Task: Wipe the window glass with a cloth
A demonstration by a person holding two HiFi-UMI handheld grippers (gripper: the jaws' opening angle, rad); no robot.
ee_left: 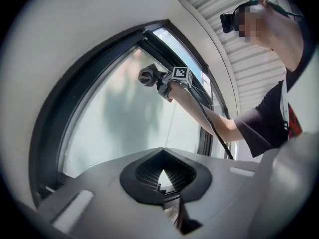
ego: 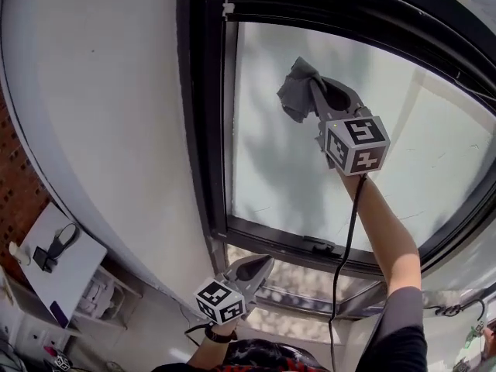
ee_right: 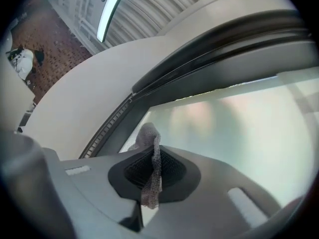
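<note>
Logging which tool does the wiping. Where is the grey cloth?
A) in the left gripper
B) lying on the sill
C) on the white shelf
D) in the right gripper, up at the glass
D: the cloth is clamped in the right gripper up at the window glass, while the left gripper, lower down, holds nothing.

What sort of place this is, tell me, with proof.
Probably an indoor workroom, not certain: a large dark-framed frosted glass window, a red brick wall and a white shelf unit holding small gear.
</note>
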